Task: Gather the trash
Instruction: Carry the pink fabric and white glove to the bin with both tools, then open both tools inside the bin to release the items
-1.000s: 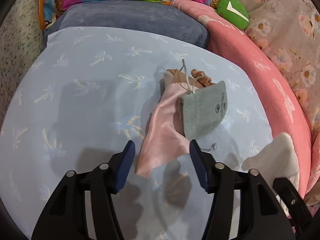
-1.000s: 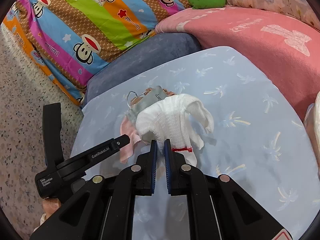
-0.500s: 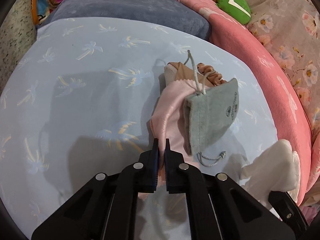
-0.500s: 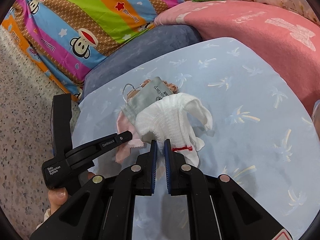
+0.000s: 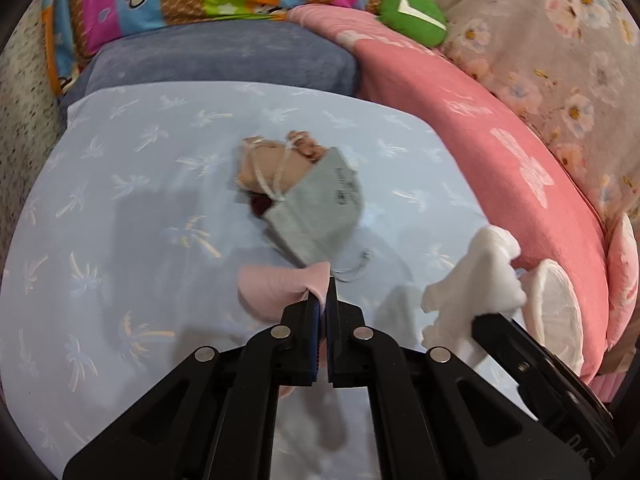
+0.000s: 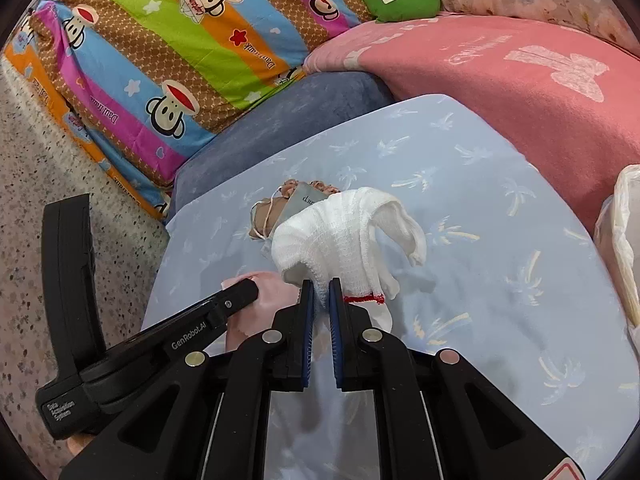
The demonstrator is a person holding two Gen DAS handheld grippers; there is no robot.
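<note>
Pink cloth (image 5: 276, 290) pinched by a corner in the left gripper (image 5: 323, 312), jaws clamped on its edge, rest of the fabric sagging toward the pale-blue palm-print sheet (image 5: 120, 208) near its front edge; white gauze rag (image 6: 344, 232) clamped in the right gripper (image 6: 319, 300), jaws nearly together on the bunched hem by the red stitching, loose flaps hanging free; left behind mid-sheet, a grey drawstring pouch (image 5: 320, 208) atop a tan pouch (image 5: 260, 164) and a small scrunchie-like piece at the far side; grey cord trailing just beside the pink cloth's lifted corner. Likely trouble: thin corner hold slipping under the cloth's own weight; cord possibly snagging and dragging the pouch along; dangling gauze flaps brushing the pile; plastic bag (image 6: 624, 240) at the sheet's right edge, mouth not clearly visible, so a drop beside it is possible.
</note>
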